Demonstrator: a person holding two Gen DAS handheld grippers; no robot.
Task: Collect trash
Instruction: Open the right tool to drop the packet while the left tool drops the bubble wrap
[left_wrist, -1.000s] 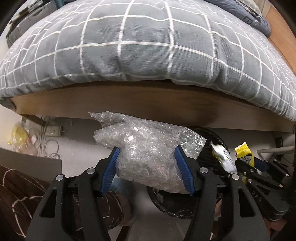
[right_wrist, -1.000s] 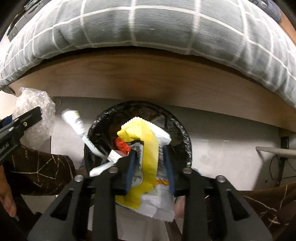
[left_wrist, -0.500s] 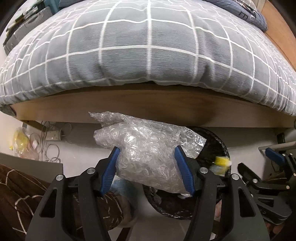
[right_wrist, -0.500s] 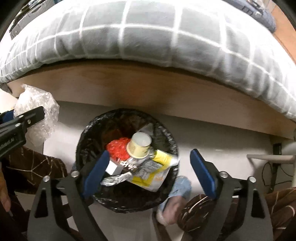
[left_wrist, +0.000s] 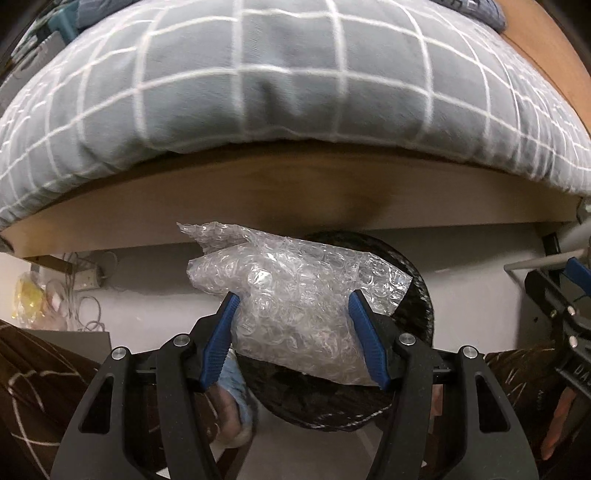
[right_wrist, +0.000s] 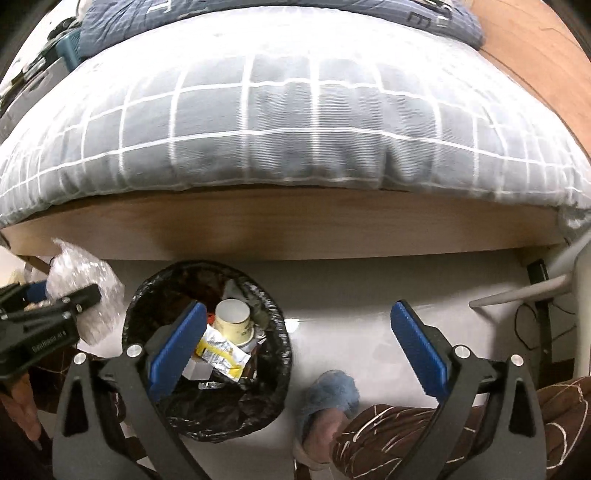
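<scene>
While both grippers are pointing steeply down at the floor beside the bed, we are pinching a crumpled wad of clear bubble wrap (left_wrist: 295, 306) between the left gripper's (left_wrist: 293, 334) blue pads above the black-lined round bin (right_wrist: 207, 410). Our right gripper (right_wrist: 295, 347), jaws just opened wide and empty, is hovering beside the bin holding a yellow wrapper (right_wrist: 221, 356) and paper cup (right_wrist: 234, 321).
</scene>
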